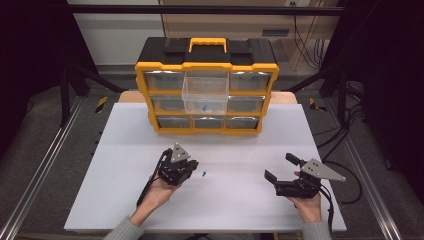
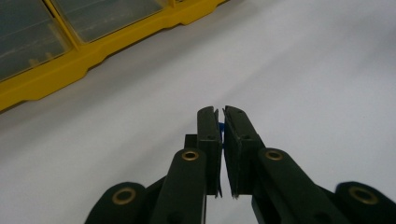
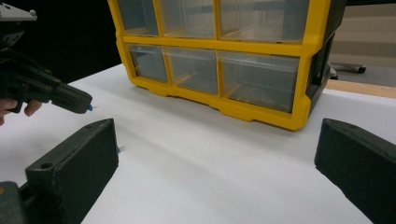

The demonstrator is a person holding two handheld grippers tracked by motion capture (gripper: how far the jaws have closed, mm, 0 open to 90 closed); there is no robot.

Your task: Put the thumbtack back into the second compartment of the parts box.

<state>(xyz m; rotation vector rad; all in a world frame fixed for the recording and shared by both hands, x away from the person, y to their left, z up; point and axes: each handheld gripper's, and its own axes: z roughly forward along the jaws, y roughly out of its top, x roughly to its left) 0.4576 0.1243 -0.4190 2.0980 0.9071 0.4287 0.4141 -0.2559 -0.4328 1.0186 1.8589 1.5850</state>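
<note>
Now your left tongs [image 2: 220,114] pinch a small blue piece [image 2: 221,127] above the white surface [image 1: 225,200], while your right tongs [image 1: 281,167] gape wide apart.

We see a tiny blue piece [image 2: 221,127] pinched between the tips of our left gripper [image 1: 190,167], just a sliver of it poking out, lifted off the table. A second small blue piece [image 1: 204,174] lies flat on the white table, just to the right of that gripper.
</note>
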